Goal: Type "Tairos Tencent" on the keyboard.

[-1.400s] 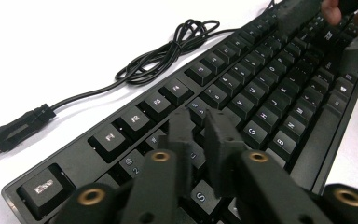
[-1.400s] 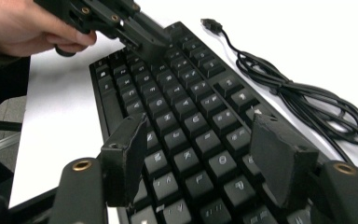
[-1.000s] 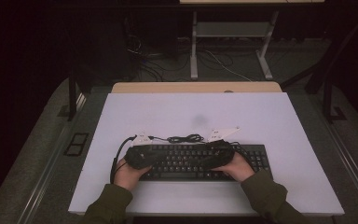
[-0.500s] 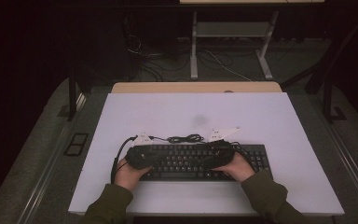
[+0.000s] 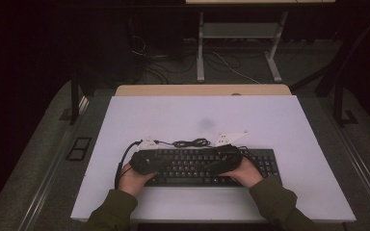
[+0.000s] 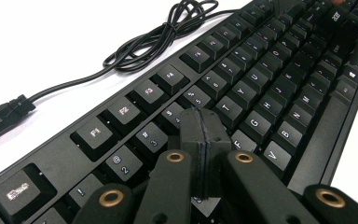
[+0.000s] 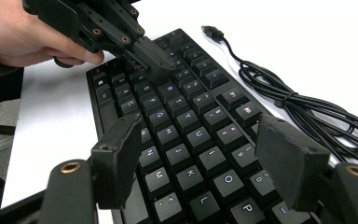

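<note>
Looks like typing is mid-way: left gripper (image 6: 200, 140) has its fingers pinched together, empty, tip on the keyboard (image 6: 242, 93) near the E key. Right gripper (image 7: 205, 154) hovers wide over the J/K keys, nothing held, so more keys seem left to press.

White table (image 5: 173, 115): black keyboard (image 5: 192, 168), coiled cable (image 5: 190, 143).

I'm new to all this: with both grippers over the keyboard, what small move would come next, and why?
Probably a short push down with the left gripper. Its jaws are shut into a single tip, poised over the keys near E and R on the keyboard, so it looks set to press one. The right gripper hangs open above the J and K keys, holding nothing.
</note>
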A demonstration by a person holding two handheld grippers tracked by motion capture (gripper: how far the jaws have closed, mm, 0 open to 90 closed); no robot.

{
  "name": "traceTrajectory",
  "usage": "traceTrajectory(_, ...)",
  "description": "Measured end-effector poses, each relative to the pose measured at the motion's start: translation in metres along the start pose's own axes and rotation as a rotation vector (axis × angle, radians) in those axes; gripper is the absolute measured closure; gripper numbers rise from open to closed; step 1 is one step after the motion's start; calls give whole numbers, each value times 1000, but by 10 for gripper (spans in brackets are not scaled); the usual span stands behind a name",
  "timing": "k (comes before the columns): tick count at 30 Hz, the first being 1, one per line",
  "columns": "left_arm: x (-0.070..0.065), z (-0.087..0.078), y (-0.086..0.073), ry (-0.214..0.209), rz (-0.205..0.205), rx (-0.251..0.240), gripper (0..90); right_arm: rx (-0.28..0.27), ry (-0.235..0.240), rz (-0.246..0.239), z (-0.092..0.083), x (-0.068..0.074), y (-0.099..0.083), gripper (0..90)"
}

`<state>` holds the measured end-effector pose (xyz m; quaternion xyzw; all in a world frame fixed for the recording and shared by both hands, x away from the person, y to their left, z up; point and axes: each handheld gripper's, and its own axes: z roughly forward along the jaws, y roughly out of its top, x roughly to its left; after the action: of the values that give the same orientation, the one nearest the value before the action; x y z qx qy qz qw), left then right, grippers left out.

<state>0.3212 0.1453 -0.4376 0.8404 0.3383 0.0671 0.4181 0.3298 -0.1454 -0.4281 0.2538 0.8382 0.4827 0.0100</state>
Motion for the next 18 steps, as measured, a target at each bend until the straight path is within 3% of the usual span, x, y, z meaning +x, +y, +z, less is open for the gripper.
traceTrajectory(18, 0, -8, 3, 10, -4, -36, 873, -11, 18, -7, 9, 0, 9, 353)
